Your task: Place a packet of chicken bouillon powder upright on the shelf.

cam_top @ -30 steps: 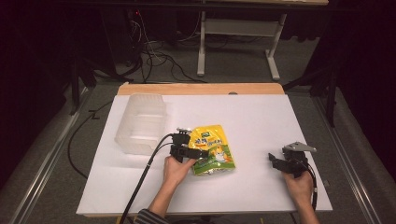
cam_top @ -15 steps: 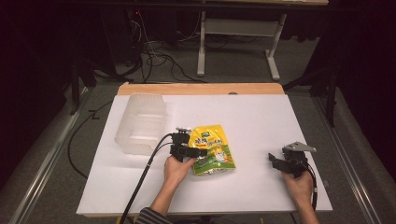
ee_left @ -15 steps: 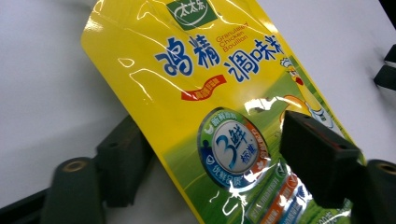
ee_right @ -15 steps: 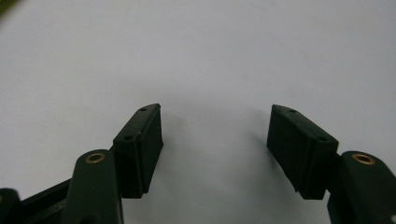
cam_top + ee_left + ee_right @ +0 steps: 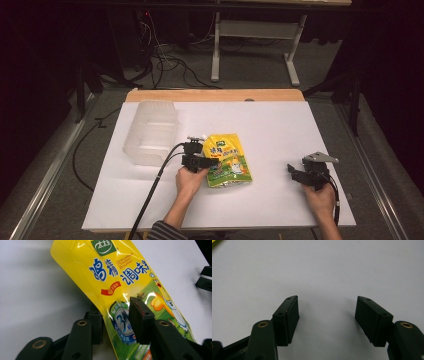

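The pouch [image 5: 227,160], a yellow bag of chicken bouillon, lies flat on the white worktop [image 5: 280,125], just right of the clear plastic bin [image 5: 150,131]. The left gripper [image 5: 210,161] is at the pouch's left edge, about midway along. In the left gripper view the pouch [image 5: 120,282] runs between the jaws: one jaw sits on the printed face, the other on the far side of the edge, lower and partly hidden. They are drawn in near the film, though whether they already pinch it I cannot tell (the contact itself is covered by the bag).

The right gripper [image 5: 296,172] rests well apart on the worktop to the right, its jaws spread wide with nothing between them but bare white surface.

The step in hand looks like taking hold of the pouch by its edge. The likely next move is to close firmly on it, lift it clear and carry it left to the bin. That calls for a secure bite, since the glossy film could slip, and the limp bag will sag from one edge.
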Tool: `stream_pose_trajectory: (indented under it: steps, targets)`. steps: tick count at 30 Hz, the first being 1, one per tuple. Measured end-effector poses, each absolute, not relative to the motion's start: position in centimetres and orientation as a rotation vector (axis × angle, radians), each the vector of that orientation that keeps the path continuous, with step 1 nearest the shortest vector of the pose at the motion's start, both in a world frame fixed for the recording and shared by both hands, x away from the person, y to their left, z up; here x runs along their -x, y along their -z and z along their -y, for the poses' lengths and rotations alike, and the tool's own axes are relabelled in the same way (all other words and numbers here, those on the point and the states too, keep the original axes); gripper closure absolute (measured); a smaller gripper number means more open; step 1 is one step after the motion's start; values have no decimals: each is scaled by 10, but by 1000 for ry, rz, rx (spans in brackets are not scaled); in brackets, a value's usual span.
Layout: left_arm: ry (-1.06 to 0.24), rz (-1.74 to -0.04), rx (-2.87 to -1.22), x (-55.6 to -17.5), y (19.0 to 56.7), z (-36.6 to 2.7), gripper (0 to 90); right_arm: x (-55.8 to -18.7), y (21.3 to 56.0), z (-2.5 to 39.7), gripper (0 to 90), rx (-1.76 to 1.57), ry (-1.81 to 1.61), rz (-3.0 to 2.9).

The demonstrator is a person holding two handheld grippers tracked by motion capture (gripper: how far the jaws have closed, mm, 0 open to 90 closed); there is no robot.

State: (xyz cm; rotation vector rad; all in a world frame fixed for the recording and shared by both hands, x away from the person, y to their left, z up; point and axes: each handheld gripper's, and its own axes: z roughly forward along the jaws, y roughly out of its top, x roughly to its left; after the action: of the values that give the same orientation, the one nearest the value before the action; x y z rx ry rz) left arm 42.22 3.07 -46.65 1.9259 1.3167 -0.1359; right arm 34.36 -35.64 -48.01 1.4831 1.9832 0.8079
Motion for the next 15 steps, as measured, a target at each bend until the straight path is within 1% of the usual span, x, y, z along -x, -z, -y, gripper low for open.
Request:
stream_pose_trajectory:
  steps: [10, 15]
  targets:
    - [142, -1310, -1921, -423, 466, -31, 810, -344, 480, 356, 360, -1482, -809, -1984]
    - [150, -1294, -1923, -422, 466, -32, 847, -344, 480, 356, 359, -1483, -809, -1984]
